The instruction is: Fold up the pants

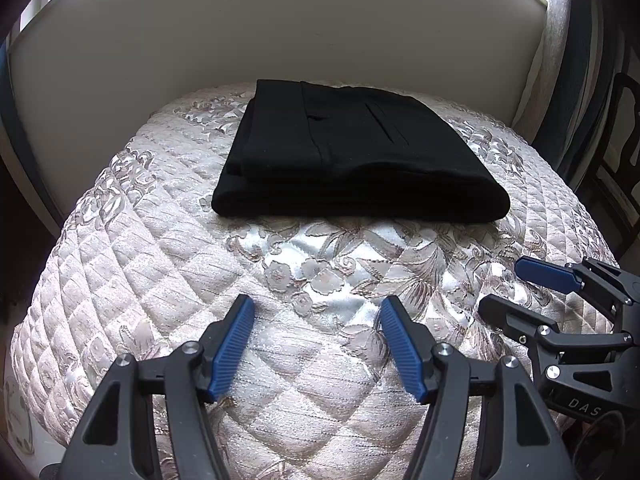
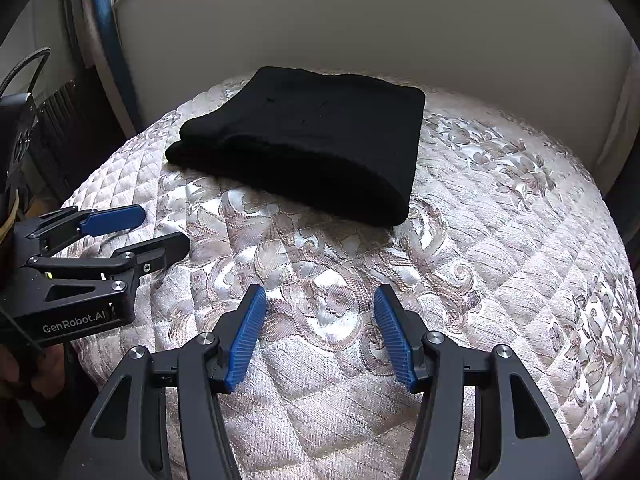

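Note:
The black pants [image 1: 352, 152] lie folded into a thick flat rectangle on the quilted cover, toward the back of the seat; they also show in the right wrist view [image 2: 308, 140]. My left gripper [image 1: 318, 308] is open and empty, hovering over the cover in front of the pants. My right gripper [image 2: 320, 296] is open and empty too, in front of the pants and to the right of the left one. The right gripper shows at the right edge of the left wrist view [image 1: 504, 286]; the left gripper shows at the left of the right wrist view [image 2: 164, 226].
A pale quilted floral cover [image 1: 280, 288] spans the seat. A beige upholstered backrest [image 1: 280, 24] rises behind the pants. A dark chair [image 1: 616, 160] stands at right, a curtain and window behind. A dark radiator-like panel [image 2: 64, 128] stands at far left.

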A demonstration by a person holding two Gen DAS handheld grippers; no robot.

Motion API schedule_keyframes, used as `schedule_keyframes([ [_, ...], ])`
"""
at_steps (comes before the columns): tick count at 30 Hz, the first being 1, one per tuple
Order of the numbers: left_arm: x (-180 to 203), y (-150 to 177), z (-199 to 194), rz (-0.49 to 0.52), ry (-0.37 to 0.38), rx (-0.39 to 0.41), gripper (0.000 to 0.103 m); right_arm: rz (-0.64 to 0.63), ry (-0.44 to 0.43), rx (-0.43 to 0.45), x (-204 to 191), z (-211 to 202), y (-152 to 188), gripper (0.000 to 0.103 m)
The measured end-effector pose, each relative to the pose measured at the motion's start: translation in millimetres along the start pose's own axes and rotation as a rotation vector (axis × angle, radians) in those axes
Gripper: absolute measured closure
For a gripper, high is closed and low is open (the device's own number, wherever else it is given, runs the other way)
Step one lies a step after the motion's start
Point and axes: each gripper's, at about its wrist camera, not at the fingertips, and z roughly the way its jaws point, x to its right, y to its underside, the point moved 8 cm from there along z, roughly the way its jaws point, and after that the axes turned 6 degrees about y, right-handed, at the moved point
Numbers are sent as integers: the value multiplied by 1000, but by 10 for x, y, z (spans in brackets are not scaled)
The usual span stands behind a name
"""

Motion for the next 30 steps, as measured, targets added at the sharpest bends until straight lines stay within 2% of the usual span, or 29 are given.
schedule_keyframes([
  [30,1,6,9,1,-1,-3,33,-1,0,0,0,-1,-2,46],
])
